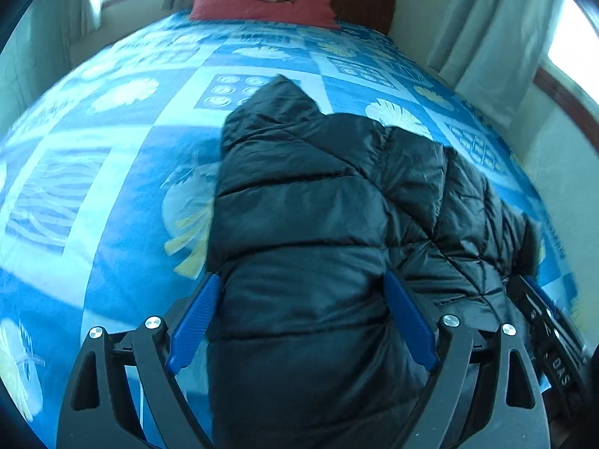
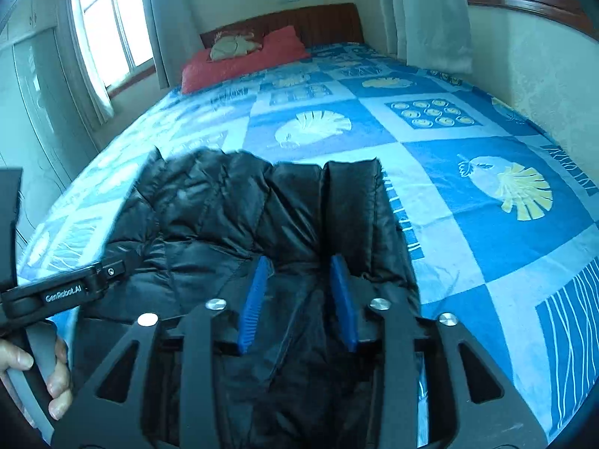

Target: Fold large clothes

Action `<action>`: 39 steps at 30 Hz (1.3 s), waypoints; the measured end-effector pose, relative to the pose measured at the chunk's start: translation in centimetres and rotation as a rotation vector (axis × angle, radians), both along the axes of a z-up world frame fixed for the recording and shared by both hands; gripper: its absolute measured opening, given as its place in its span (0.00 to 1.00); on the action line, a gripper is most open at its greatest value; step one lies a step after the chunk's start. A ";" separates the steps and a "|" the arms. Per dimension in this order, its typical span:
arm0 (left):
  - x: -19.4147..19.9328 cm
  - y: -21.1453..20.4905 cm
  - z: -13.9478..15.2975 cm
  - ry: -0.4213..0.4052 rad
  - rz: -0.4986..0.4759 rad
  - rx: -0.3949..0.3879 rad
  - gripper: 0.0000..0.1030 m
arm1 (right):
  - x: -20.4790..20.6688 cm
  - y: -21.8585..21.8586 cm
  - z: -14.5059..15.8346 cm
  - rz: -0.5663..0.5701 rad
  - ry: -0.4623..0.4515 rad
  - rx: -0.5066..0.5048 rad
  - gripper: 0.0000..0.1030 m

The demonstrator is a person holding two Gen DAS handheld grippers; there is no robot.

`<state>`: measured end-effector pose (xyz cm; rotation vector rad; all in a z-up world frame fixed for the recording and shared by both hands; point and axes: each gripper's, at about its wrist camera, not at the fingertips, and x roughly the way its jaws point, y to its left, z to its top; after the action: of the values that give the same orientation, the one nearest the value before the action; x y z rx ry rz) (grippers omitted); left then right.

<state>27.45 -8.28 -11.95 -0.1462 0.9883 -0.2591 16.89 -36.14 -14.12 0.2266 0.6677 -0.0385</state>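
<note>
A black quilted puffer jacket (image 1: pixel 318 194) lies folded lengthwise on the blue patterned bedspread (image 1: pixel 112 187), hood pointing toward the headboard. My left gripper (image 1: pixel 303 278) stands wide open over its near end, the bulk of the jacket between the blue pads (image 1: pixel 198 321). In the right wrist view the jacket (image 2: pixel 209 217) fills the near left. My right gripper (image 2: pixel 300 260) is open, a fold of the jacket lying between its pads (image 2: pixel 254 299) with a gap on each side. The left gripper's body (image 2: pixel 75 288) and the hand holding it (image 2: pixel 56 366) show at the left edge.
A red pillow (image 2: pixel 243 56) with a pale cloth on it lies at the wooden headboard (image 2: pixel 318 22). Curtains (image 2: pixel 426 11) and a wall border the bed's right side, and a window (image 2: pixel 108 26) stands on the left. The bedspread (image 2: pixel 468 187) spreads beyond the jacket.
</note>
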 end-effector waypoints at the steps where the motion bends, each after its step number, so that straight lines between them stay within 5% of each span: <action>1: -0.2 0.9 0.3 0.016 0.023 -0.036 0.84 | -0.6 -0.2 0.6 -0.006 -0.015 0.013 0.48; 7: -2.5 5.7 -0.6 0.108 0.187 -0.201 0.84 | -3.0 -2.7 1.8 -0.048 -0.025 0.133 0.59; 13: -3.5 7.8 -3.0 0.215 0.271 -0.442 0.84 | -2.9 -5.3 -1.4 -0.095 0.046 0.344 0.67; 19: -3.8 8.6 -7.1 0.346 0.360 -0.701 0.91 | -1.7 -6.7 -4.4 -0.134 0.109 0.461 0.88; 22: -3.4 7.8 -7.3 0.333 0.331 -0.688 0.96 | -1.1 -7.8 -6.7 -0.111 0.138 0.609 0.92; 25: -2.9 6.5 -6.9 0.320 0.277 -0.645 0.96 | -1.0 -7.6 -7.0 -0.075 0.119 0.630 0.89; 27: -2.8 6.1 -6.9 0.314 0.261 -0.634 0.96 | -0.6 -6.9 -7.1 -0.017 0.128 0.643 0.71; 33: -3.3 4.8 -6.0 0.287 0.214 -0.592 0.94 | -0.6 -6.9 -7.9 0.023 0.122 0.736 0.49; 39: -3.3 4.2 -4.2 0.247 0.162 -0.567 0.89 | -2.0 -5.8 -6.2 0.017 0.036 0.703 0.36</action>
<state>24.14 -4.04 -16.14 -0.7872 1.1196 -0.3738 14.89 -41.90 -20.31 0.8974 0.7000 0.2133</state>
